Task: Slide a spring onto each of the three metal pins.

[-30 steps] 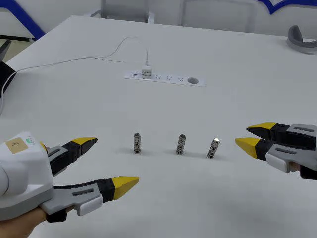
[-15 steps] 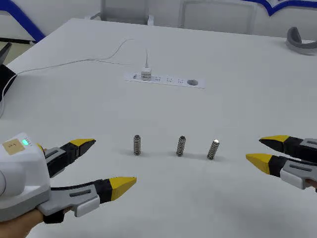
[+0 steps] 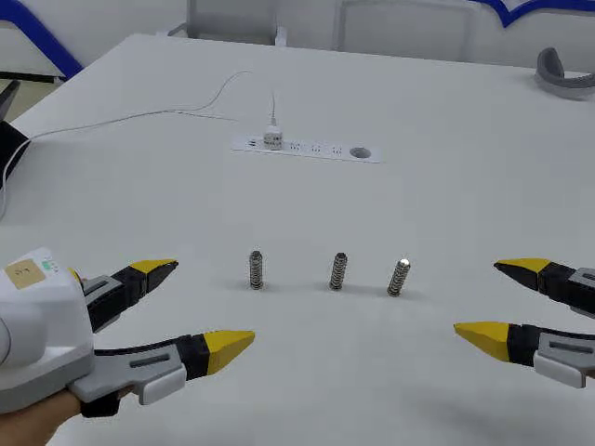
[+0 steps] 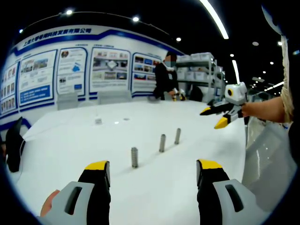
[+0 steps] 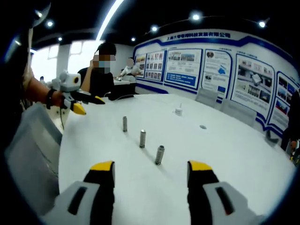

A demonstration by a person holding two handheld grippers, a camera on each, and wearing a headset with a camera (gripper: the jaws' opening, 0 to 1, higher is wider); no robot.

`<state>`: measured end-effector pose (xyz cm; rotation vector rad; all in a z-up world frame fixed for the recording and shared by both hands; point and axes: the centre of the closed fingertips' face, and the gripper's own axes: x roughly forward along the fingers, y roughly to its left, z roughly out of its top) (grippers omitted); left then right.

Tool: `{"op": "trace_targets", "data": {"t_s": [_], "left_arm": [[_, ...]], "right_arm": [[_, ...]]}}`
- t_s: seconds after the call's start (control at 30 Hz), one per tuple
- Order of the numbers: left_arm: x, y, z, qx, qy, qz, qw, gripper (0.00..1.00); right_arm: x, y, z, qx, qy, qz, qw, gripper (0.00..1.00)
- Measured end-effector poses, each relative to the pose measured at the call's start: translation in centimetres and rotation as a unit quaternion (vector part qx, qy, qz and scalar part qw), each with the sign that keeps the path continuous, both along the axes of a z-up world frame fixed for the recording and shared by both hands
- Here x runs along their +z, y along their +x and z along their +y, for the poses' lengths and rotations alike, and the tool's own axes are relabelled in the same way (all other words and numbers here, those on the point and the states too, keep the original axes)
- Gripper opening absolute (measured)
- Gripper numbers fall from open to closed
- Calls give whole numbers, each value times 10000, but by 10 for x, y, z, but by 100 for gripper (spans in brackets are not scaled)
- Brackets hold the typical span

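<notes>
Springs (image 3: 338,273) sit on all three pins, as far as I can make out. The left pin (image 3: 257,254), the middle pin (image 3: 341,256) and the right pin (image 3: 403,265) stand upright in a short row on the white desk (image 3: 446,139), apart from one another, each wrapped in coils from the base to near the top. On the right pin a bright metal tip shows above the coils. Seen from the row, the left hand-held gripper (image 3: 212,301) hangs at 8 o'clock and the right hand-held gripper (image 3: 476,296) at 4 o'clock. Both have their jaws spread wide with nothing between them. A power strip (image 3: 307,149) with a cable (image 3: 186,110) lies at 12 o'clock, well behind the row. I see no loose spring on the desk. I judge the task finished, with nothing left to thread; at most I would check that each spring is seated fully down.
</notes>
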<state>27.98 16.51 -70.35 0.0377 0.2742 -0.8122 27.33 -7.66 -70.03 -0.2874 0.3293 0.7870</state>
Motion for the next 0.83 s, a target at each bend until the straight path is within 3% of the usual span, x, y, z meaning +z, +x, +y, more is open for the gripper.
{"op": "trace_targets", "data": {"t_s": [0.3, 0.83], "left_arm": [[-1, -1, 1, 25, -1, 11, 10000, 76], [-2, -2, 1, 8, 36, 52, 10000, 73]], "right_arm": [[-3, -3, 4, 106, 72, 30, 9999, 86], [-2, 2, -1, 10, 62, 8, 10000, 86]]}}
